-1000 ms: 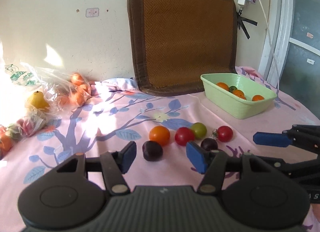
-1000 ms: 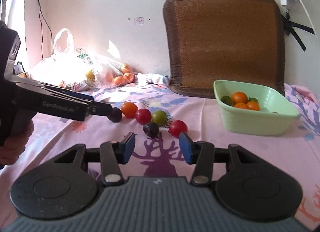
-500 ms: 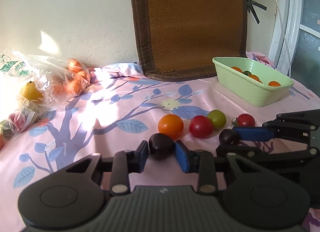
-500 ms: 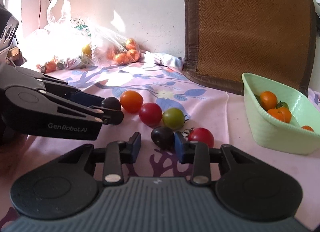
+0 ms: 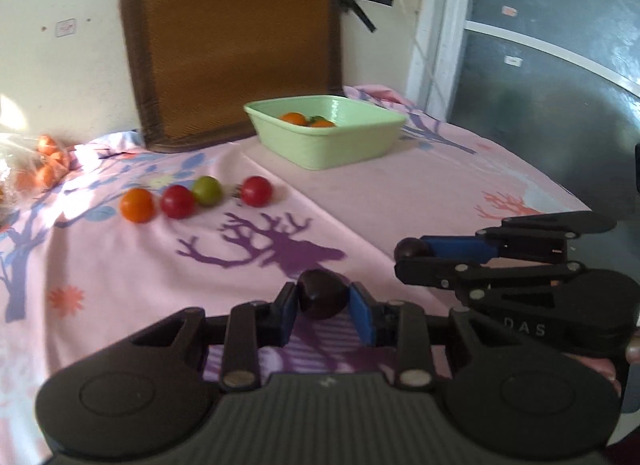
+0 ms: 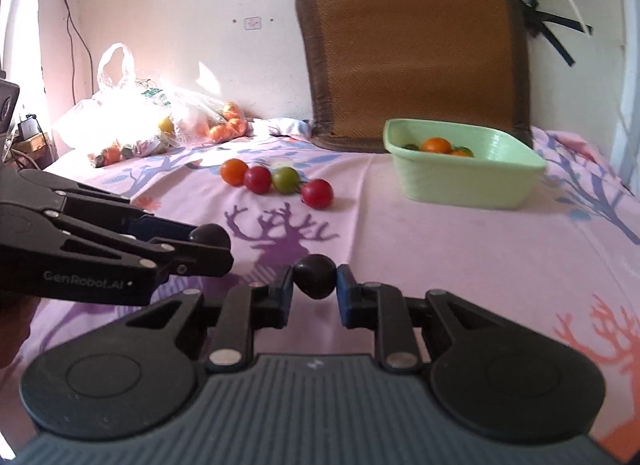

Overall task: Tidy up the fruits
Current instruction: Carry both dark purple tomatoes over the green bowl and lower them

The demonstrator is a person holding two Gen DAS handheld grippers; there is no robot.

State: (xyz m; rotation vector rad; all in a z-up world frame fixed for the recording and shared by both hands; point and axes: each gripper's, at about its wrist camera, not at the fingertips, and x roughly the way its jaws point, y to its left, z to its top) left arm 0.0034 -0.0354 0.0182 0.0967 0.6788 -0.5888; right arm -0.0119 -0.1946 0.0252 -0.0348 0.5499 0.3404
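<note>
Plastic bags' (image 6: 132,125) contents lost in glare

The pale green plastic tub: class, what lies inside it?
Inside the pale green plastic tub lie orange tomatoes and a green tomato. Its near wall hides the bottom and the full count.

Cream wall (image 6: 180,5), woven brown mat (image 6: 416,53) leaning against it, pink patterned tablecloth (image 6: 460,249), sunlit left side, frosted glass door (image 5: 540,65)
</note>
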